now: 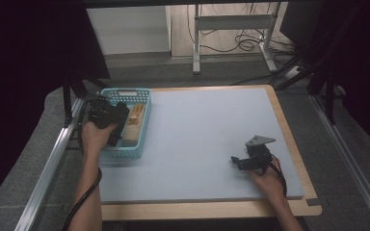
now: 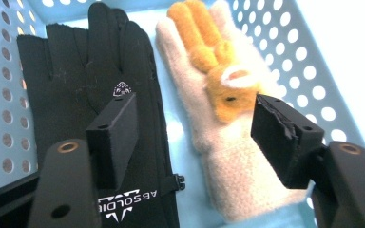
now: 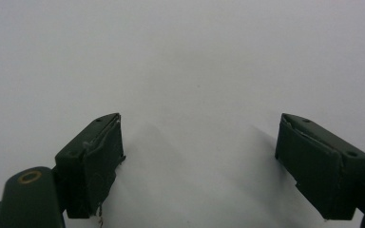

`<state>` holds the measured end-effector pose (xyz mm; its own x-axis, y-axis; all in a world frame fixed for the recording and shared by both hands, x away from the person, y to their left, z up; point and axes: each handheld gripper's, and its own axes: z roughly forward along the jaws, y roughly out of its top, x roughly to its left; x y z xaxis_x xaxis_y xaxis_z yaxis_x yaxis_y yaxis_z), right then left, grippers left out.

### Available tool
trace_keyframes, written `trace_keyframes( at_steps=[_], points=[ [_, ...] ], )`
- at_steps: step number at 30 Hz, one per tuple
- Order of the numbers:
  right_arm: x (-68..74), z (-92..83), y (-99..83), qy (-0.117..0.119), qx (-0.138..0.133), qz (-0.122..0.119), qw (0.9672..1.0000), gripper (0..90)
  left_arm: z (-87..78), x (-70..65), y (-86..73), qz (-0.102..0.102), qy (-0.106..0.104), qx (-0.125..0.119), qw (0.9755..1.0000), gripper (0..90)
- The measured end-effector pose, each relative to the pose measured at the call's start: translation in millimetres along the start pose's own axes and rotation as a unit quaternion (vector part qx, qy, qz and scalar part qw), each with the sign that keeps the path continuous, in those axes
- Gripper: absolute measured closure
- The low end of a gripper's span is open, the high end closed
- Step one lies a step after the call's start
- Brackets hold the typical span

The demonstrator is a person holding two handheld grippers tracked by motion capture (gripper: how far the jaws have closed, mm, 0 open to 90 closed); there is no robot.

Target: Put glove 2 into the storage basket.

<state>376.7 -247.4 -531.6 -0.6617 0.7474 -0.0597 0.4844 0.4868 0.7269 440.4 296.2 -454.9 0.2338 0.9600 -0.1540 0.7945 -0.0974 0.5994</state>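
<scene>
A black glove (image 2: 90,85) and a cream glove with orange fingers (image 2: 218,109) lie side by side in a light-blue perforated basket (image 1: 142,126). My left gripper (image 2: 195,130) hovers over the basket with its jaws apart and nothing pressed between the pads; both gloves lie below them. In the high view the left gripper (image 1: 107,117) sits over the basket's left half. My right gripper (image 1: 238,162) rests low over the grey mat at the front right, jaws wide apart (image 3: 199,156) with bare mat between them.
The grey mat (image 1: 202,130) covers a wooden table (image 1: 212,209). The basket stands at the mat's back left corner. Metal rails run along both sides of the table (image 1: 48,168). A desk frame and cables stand on the floor behind.
</scene>
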Motion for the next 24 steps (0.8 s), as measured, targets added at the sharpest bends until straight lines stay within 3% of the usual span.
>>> trace_keyframes(
  at_steps=[24],
  points=[
    [0.0,0.0,0.0,0.000,0.001,0.000,1.0000,15.8,-28.3,-14.0,-16.7,0.035,-0.019,-0.041,0.9983,10.1]
  ],
)
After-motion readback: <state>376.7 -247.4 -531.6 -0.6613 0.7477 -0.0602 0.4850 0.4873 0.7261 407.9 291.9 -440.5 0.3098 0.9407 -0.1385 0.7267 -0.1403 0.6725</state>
